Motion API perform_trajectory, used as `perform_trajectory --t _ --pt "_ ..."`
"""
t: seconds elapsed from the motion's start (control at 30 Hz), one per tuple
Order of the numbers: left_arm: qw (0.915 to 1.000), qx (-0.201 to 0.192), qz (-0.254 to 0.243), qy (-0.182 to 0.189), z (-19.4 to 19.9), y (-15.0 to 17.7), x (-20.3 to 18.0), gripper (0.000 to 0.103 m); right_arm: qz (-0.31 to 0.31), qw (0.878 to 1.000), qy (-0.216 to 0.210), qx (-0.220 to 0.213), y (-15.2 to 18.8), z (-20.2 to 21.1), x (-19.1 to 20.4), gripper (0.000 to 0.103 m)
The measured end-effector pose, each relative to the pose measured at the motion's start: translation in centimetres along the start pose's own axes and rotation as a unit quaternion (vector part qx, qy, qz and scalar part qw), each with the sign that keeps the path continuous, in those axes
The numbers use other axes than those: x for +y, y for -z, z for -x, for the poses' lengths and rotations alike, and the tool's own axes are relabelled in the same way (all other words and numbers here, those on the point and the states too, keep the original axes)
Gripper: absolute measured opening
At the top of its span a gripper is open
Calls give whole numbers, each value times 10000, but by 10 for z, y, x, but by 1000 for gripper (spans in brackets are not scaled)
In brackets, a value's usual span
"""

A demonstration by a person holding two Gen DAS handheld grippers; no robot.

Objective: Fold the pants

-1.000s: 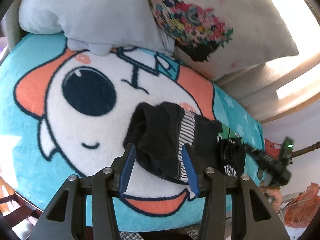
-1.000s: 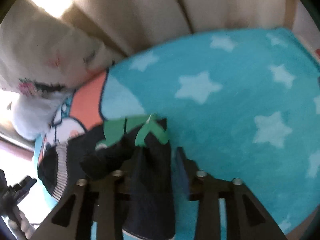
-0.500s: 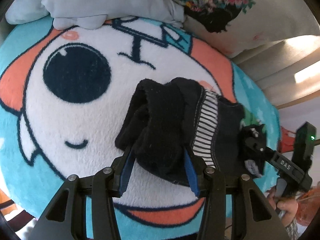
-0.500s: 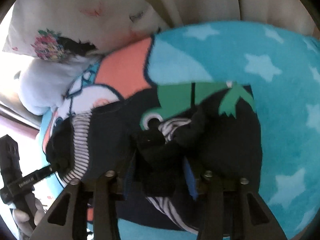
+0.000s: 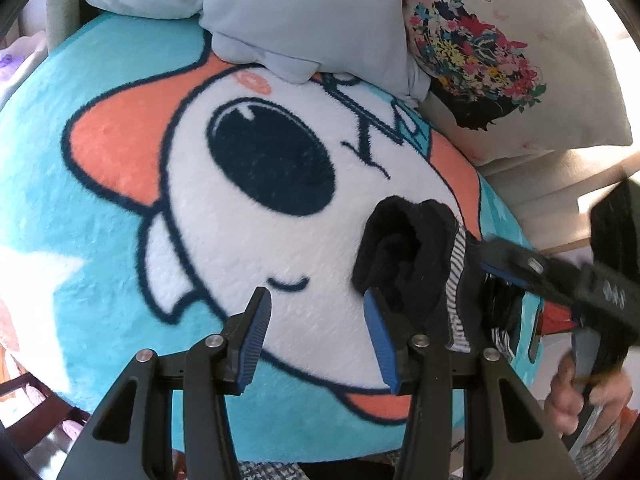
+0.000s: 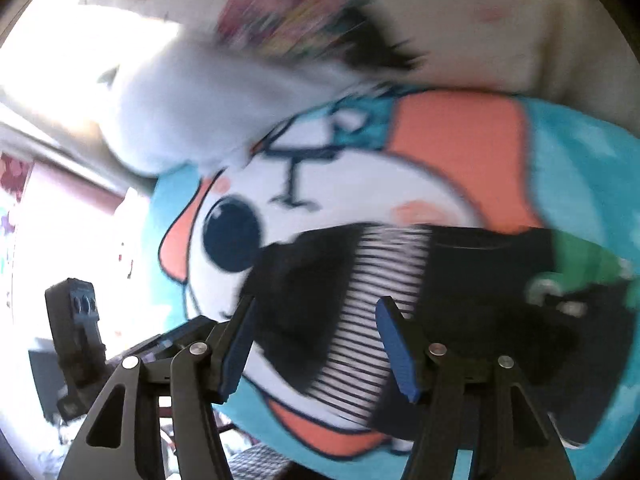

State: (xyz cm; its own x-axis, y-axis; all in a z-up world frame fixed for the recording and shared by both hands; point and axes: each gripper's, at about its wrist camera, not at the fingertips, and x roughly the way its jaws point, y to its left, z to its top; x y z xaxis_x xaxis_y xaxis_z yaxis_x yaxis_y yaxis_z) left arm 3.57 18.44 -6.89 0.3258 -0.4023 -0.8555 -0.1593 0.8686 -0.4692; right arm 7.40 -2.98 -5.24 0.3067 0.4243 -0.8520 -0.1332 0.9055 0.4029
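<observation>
Left gripper (image 5: 316, 332), at 6 o'clock, stands part-open and empty over the cartoon blanket (image 5: 120, 272); the bundled black pants (image 5: 416, 264) lie outside its right finger toward 3 o'clock. Right gripper (image 6: 314, 344) is opening above the pants' striped band, gripping nothing. Pillows (image 5: 304, 12) lie at 12 o'clock.

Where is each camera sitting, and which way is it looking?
Left wrist: on the left gripper, looking down its open fingers at the cartoon blanket; a hand shows at right.
Right wrist: on the right gripper, jaws opening and empty, looking down at the black pants; blurred, no hand visible.
Shared: blanket, pants, floral pillow, and each sees the other gripper.
</observation>
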Motion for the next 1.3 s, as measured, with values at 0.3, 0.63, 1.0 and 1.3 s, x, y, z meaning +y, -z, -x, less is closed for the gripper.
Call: perform_trajectory --t 0.3,0.63,1.0,1.3 --pt "9999 24 -73 135 6 11 22 47 690 9799 1632 918 -33 -97 60 72" --pt "9971 182 -530 520 -8 4 -1 48 717 9725 2011 927 -30 -103 58 25" --pt "9882 232 -1239 868 -51 -2 -62 53 144 9929 1036 572 -24 -60 31 18" --pt "9840 301 -1457 978 -31 7 -116 18 -51 9993 299 201 -20 -3 -2 16"
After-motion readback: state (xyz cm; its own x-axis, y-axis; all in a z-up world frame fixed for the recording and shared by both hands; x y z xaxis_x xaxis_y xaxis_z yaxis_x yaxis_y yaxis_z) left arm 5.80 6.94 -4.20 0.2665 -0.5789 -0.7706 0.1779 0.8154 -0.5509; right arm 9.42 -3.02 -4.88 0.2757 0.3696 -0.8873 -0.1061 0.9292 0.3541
